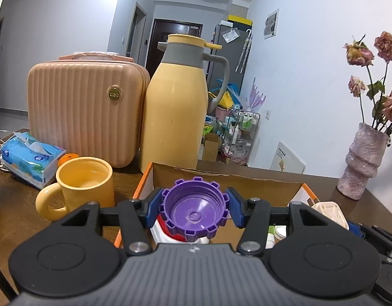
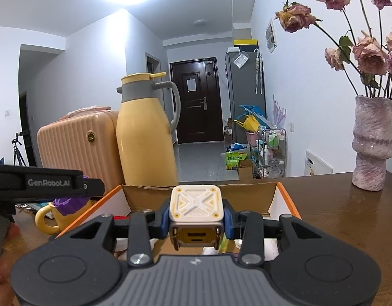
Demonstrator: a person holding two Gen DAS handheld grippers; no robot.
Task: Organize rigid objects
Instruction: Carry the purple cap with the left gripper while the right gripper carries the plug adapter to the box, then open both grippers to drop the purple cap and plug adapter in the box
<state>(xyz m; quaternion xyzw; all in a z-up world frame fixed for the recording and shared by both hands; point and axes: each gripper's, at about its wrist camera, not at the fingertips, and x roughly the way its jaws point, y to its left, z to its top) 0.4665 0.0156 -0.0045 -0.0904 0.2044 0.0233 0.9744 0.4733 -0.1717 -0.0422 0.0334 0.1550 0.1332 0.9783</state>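
Two handheld grippers hang over an open cardboard box [image 1: 221, 176] with orange-edged flaps on a dark wooden table [image 2: 331, 209], each carrying a small object. The left gripper [image 1: 194, 210] has its blue-padded fingers [image 1: 154, 207] pressed against opposite sides of a purple notched bottle cap [image 1: 194, 209], held with its hollow side toward the camera, above the box's left part. Beneath the cap, inside the box, lie a white-and-red item and other small containers, only partly visible.

The right gripper [image 2: 196, 220] clamps a cream-and-yellow cube-shaped charger [image 2: 196, 204], its patterned face turned upward, over the middle of the same box. In the left wrist view the charger [image 1: 330, 213] appears at the right edge of the box, with the right gripper's dark frame just beyond it. In the right wrist view the left gripper's black arm crosses the left side, and the purple cap [image 2: 68, 204] shows under it.

Behind the box stand a tall yellow thermos jug [image 1: 174, 107] with a grey collar and handle and, touching its left side, a ribbed pink mini suitcase [image 1: 86, 112]. A yellow mug [image 1: 81, 188] sits just left of the box; farther left rest a blue tissue pack [image 1: 30, 155] and a small orange object. A textured pinkish vase [image 2: 372, 142] of dried roses [image 2: 369, 53] stands on the table to the right, well apart from the box.
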